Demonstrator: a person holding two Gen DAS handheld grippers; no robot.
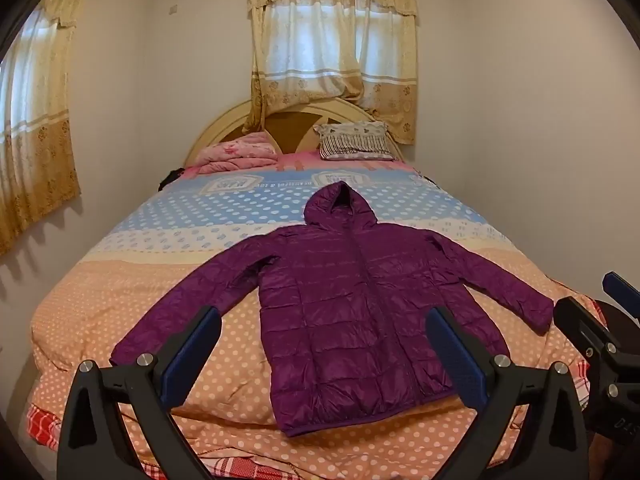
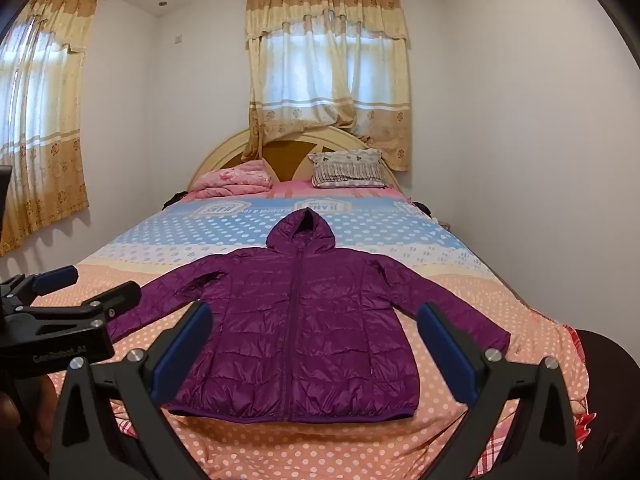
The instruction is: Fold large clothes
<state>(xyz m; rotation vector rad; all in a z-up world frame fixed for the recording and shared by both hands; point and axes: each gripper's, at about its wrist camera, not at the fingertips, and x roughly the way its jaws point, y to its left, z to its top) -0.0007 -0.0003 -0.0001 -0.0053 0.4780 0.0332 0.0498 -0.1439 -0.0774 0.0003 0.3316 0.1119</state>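
The left gripper (image 1: 323,350) is spread wide and holds nothing, raised off the near edge of the bed (image 1: 120,280); in its own view the one purple jacket (image 1: 360,312) lies flat straight ahead, front up and zipped, its long axis running away from the gripper — hem nearest, hood toward the headboard (image 1: 216,132). Both sleeves splay out sideways, and the left sleeve's cuff is the part nearest this gripper. In the right wrist view the right gripper (image 2: 314,344) is likewise wide apart and empty, short of the hem, with the right cuff closest to it. Count: one jacket, two sleeves, two grippers, one striped pillow (image 2: 346,170), one folded pink blanket (image 2: 236,180).
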